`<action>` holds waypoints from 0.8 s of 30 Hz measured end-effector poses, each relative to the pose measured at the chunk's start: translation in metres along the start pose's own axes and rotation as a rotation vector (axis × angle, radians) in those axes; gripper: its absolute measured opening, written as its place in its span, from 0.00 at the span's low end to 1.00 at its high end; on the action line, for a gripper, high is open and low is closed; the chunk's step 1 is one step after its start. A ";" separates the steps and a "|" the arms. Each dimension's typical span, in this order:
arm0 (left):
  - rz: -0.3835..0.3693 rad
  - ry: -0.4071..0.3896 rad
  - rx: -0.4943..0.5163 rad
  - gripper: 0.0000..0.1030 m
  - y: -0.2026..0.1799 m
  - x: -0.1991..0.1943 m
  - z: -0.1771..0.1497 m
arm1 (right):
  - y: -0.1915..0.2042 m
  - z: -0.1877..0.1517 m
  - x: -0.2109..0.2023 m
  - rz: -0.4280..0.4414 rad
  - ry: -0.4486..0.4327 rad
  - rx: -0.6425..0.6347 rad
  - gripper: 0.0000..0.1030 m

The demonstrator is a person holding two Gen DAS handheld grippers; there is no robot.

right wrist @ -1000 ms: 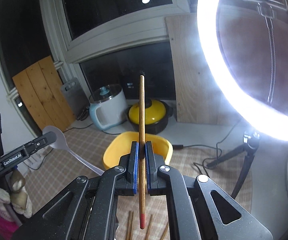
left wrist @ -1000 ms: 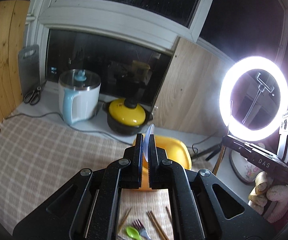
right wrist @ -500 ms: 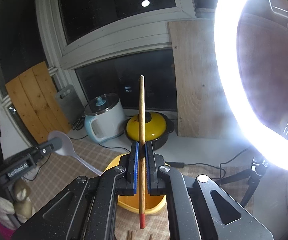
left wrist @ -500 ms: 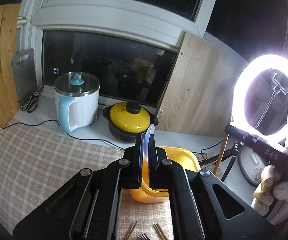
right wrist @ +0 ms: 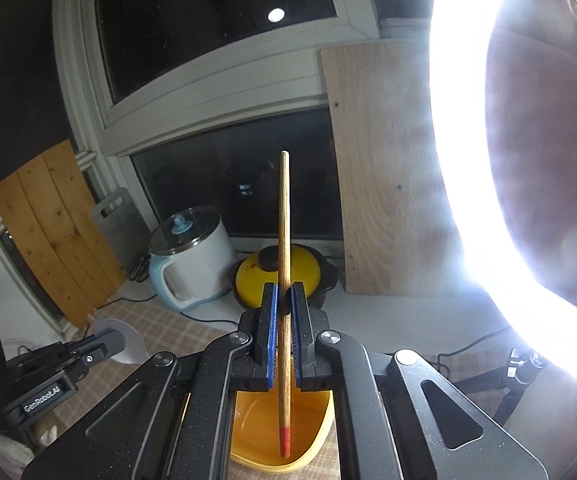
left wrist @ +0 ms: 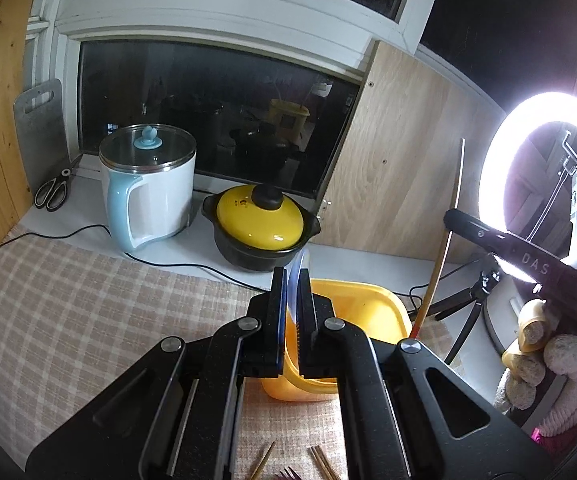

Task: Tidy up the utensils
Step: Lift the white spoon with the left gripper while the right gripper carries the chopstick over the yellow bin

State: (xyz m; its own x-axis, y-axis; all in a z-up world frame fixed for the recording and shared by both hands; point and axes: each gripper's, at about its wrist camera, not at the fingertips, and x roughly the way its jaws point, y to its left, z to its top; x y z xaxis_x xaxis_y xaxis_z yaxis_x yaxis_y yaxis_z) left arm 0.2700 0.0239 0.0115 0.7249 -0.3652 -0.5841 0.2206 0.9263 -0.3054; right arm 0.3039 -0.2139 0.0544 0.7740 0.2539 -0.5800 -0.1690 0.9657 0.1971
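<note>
My right gripper (right wrist: pixel 283 312) is shut on a wooden chopstick (right wrist: pixel 284 240) with a red tip, held upright, its red end hanging over the yellow tub (right wrist: pixel 312 440). The chopstick (left wrist: pixel 444 240) also shows in the left wrist view beside the tub (left wrist: pixel 368 300). My left gripper (left wrist: pixel 293 296) is shut on a translucent white plastic spoon (left wrist: pixel 299 276), seen edge-on just in front of the tub. The spoon's bowl (right wrist: pixel 122 344) shows at the left in the right wrist view. More chopsticks (left wrist: pixel 320 464) and a fork (left wrist: pixel 288 474) lie on the mat below.
A white and blue electric kettle (left wrist: pixel 148 192) and a yellow-lidded black pot (left wrist: pixel 260 228) stand at the back by the window. Scissors (left wrist: pixel 52 192) lie at the far left. A bright ring light (left wrist: pixel 544 184) on a tripod stands at the right. A checked cloth (left wrist: pixel 88 300) covers the table.
Both grippers have moved forward to the yellow tub with their utensils. The right gripper's chopstick now hangs over the tub's inside, and it has come into the left wrist view.
</note>
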 end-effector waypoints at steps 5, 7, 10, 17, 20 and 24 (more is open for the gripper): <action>0.003 0.028 0.004 0.01 -0.002 0.011 -0.006 | -0.004 -0.010 0.014 -0.002 0.040 -0.002 0.05; 0.005 0.041 0.005 0.01 -0.002 0.016 -0.009 | -0.007 -0.016 0.020 0.000 0.059 0.007 0.05; 0.005 0.060 0.006 0.01 -0.002 0.022 -0.014 | -0.011 -0.024 0.027 0.001 0.087 0.020 0.05; 0.004 0.100 0.004 0.01 -0.005 0.032 -0.025 | -0.013 -0.045 0.041 0.011 0.154 0.029 0.05; 0.007 0.108 0.002 0.01 -0.005 0.033 -0.028 | -0.011 -0.052 0.042 0.016 0.169 0.027 0.05; 0.010 0.114 0.000 0.01 -0.004 0.033 -0.030 | -0.010 -0.057 0.043 0.021 0.185 0.026 0.05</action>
State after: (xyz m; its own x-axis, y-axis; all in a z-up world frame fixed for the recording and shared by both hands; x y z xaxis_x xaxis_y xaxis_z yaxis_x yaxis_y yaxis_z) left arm 0.2738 0.0056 -0.0289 0.6483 -0.3639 -0.6688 0.2140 0.9301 -0.2987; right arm 0.3045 -0.2098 -0.0174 0.6445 0.2819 -0.7108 -0.1662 0.9590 0.2296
